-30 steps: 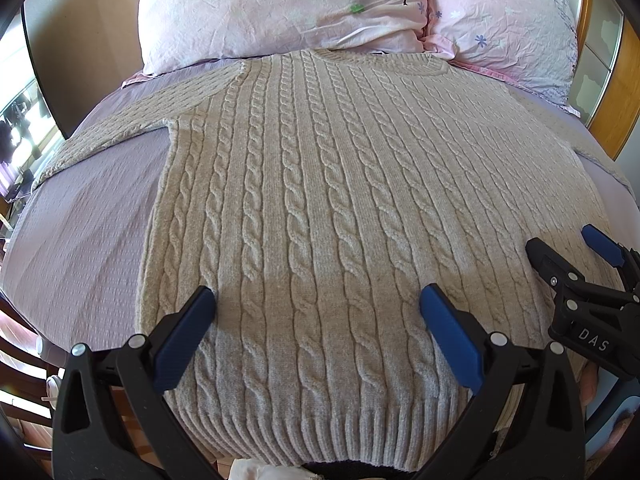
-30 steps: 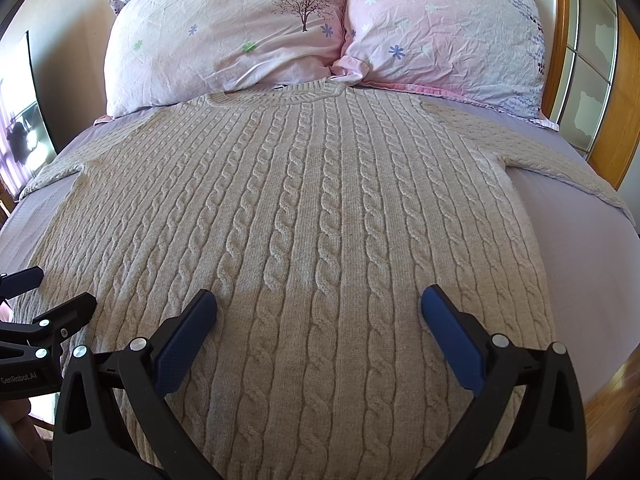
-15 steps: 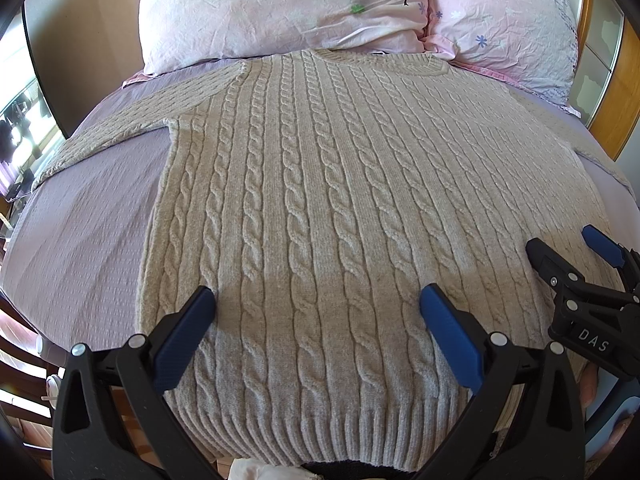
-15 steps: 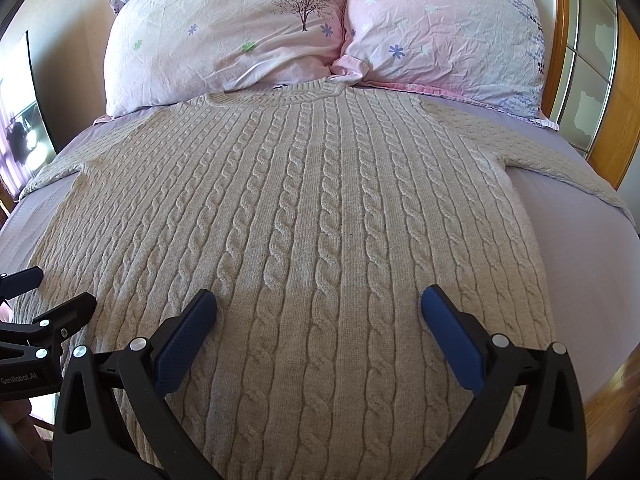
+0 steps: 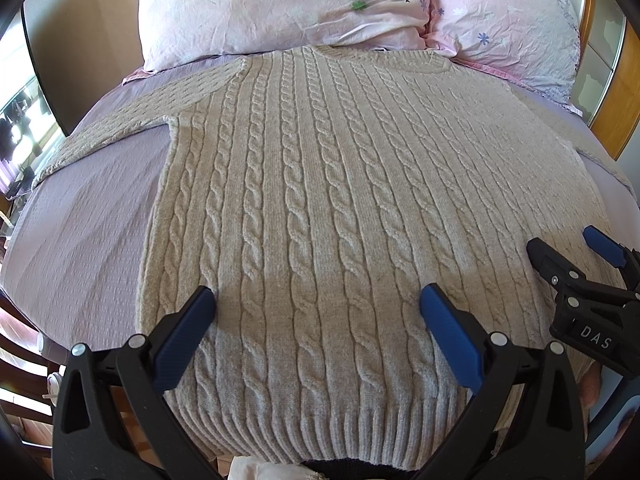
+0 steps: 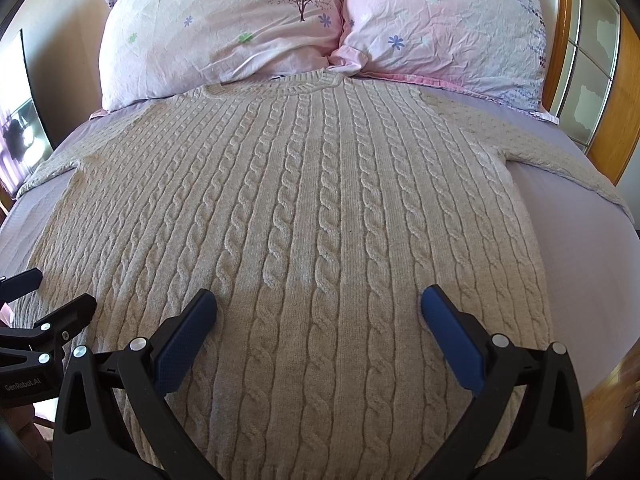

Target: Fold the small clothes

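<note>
A beige cable-knit sweater [image 5: 320, 200] lies flat, face up, on a lilac bed, collar toward the pillows and ribbed hem at the near edge; it also shows in the right wrist view [image 6: 320, 220]. Its sleeves spread out to both sides. My left gripper [image 5: 318, 300] is open and empty above the lower left part of the sweater. My right gripper [image 6: 318, 300] is open and empty above the lower right part. The right gripper shows at the right edge of the left wrist view [image 5: 576, 256]. The left gripper shows at the left edge of the right wrist view [image 6: 52, 296].
Two pink floral pillows [image 6: 224, 28] [image 6: 440, 24] lean at the head of the bed. A wooden headboard frame [image 6: 612, 80] stands at the right. Lilac bedsheet [image 5: 80, 232] lies bare to the left of the sweater. The bed's near edge drops to a wood floor [image 6: 608, 384].
</note>
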The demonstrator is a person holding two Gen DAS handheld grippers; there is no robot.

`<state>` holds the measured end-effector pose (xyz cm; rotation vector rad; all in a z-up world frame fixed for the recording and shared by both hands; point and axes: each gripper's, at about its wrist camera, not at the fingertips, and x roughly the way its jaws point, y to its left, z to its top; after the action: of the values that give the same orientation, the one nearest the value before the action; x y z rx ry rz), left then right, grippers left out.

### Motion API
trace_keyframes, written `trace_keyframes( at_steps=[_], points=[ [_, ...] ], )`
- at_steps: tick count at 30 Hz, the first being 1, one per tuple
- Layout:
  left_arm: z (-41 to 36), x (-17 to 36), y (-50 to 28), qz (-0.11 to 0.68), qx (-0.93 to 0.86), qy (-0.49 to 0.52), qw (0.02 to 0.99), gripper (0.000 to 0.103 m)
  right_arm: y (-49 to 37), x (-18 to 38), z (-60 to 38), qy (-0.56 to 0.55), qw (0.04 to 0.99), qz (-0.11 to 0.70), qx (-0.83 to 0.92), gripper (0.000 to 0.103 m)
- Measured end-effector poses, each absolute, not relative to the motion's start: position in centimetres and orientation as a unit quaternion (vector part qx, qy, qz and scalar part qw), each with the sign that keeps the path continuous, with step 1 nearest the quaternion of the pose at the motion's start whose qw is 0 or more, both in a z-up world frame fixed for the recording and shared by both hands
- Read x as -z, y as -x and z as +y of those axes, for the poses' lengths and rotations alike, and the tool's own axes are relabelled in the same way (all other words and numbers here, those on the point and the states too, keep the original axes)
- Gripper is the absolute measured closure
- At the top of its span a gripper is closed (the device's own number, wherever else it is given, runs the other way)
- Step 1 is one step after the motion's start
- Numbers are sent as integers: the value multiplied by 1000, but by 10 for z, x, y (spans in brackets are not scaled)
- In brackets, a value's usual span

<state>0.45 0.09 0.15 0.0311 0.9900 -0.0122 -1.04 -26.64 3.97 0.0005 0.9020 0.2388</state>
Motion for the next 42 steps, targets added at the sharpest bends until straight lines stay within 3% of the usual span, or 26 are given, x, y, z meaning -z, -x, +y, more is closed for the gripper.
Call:
trace_keyframes(
  at_steps=[9, 16, 18, 21, 24, 26, 29, 36, 38, 42],
  points=[
    [0, -2, -11, 490, 6, -17, 871, 2, 10, -41, -265, 5, 892, 437, -117, 1],
    [1, -2, -10, 492, 14, -22, 870, 2, 16, -40, -281, 20, 907, 376, -190, 1],
    [1, -3, -12, 490, 21, -33, 871, 2, 7, -50, -308, -8, 917, 359, -172, 1],
    [10, -7, -19, 482, 38, -17, 875, 2, -20, -76, -398, -122, 941, 304, -79, 1],
    [27, -17, -30, 454, 45, 18, 890, 2, -57, -74, -504, -275, 909, 313, 22, 2],
    [41, -25, -40, 432, 41, 39, 900, 2, -81, -56, -571, -371, 867, 326, 67, 25],
    [53, -33, -55, 414, 22, 44, 909, 2, -104, -22, -643, -452, 812, 343, 139, 44],
    [84, -46, -75, 353, 60, 108, 928, 2, -135, 15, -703, -509, 779, 315, 185, 68],
    [98, -45, -77, 339, 110, 159, 921, 2, -146, 23, -712, -510, 778, 316, 188, 94],
    [133, -47, -80, 324, 83, 206, 920, 2, -141, -2, -692, -464, 815, 293, 187, 95]
  ],
)
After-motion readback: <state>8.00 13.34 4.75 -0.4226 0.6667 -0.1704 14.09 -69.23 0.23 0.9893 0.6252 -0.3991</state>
